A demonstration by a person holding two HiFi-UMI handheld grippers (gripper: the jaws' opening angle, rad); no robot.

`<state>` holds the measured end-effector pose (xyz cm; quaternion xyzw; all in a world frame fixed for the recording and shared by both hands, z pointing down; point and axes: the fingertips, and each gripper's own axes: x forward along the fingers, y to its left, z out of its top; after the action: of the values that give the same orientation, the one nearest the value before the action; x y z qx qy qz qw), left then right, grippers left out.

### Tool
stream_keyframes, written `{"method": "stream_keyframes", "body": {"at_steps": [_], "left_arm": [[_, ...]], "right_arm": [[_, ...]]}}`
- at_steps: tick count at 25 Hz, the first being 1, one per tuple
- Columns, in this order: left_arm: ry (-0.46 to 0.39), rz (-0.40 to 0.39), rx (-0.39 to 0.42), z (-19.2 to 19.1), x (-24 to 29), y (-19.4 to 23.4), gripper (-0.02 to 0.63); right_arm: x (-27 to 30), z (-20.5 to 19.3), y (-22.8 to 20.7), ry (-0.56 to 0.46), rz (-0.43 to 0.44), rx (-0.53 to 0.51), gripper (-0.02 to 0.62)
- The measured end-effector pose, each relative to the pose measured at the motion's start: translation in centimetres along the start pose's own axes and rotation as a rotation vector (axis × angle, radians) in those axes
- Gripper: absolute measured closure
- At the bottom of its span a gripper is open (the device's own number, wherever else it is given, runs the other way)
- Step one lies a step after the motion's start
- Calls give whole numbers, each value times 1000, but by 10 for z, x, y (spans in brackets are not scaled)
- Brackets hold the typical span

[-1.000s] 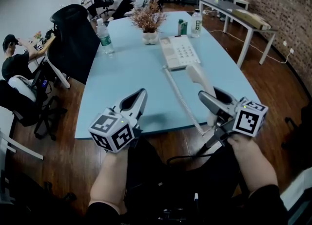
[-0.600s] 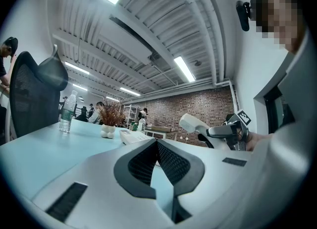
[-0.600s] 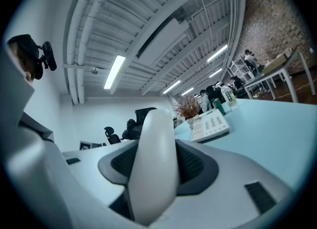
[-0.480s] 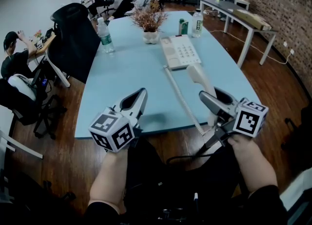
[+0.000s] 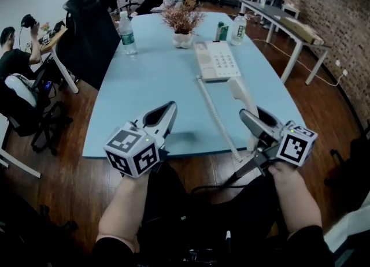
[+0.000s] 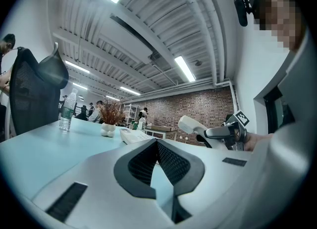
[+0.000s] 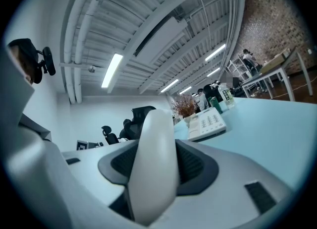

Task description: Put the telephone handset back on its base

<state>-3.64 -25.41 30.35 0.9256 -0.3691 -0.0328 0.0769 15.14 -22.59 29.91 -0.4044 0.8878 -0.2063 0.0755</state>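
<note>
The white telephone handset (image 5: 239,93) is held up over the near right part of the pale blue table (image 5: 150,86), with my right gripper (image 5: 255,123) shut on its lower half. In the right gripper view the handset (image 7: 154,158) fills the gap between the dark pads. The telephone base (image 5: 215,60) lies farther back on the table, keypad up and cradle empty. Its coiled cord (image 5: 215,115) runs toward the near edge. My left gripper (image 5: 163,114) hovers at the near edge, left of the cord, jaws shut on nothing. From the left gripper (image 6: 156,143) view, handset (image 6: 190,124) and base (image 6: 132,135) lie ahead to the right.
A potted dried plant (image 5: 184,26) stands behind the base, with two bottles (image 5: 237,29) to its right and a water bottle (image 5: 127,36) at the far left. A black office chair (image 5: 92,34) is at the table's left side. People sit at desks beyond.
The head view has shifted slightly. Both grippers and the handset keep their places over the table.
</note>
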Motion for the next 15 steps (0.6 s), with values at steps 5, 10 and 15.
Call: {"method": "stream_keyframes", "body": {"at_steps": [5, 10, 15], "left_arm": [[-5, 19, -8, 1, -3, 7, 609], [-15, 22, -2, 4, -4, 8, 609], [-7, 19, -7, 0, -1, 7, 609]], "right_arm": [[10, 3, -12, 4, -9, 24, 357], [42, 19, -18, 46, 7, -18, 357], [90, 35, -35, 124, -10, -50, 357]]}}
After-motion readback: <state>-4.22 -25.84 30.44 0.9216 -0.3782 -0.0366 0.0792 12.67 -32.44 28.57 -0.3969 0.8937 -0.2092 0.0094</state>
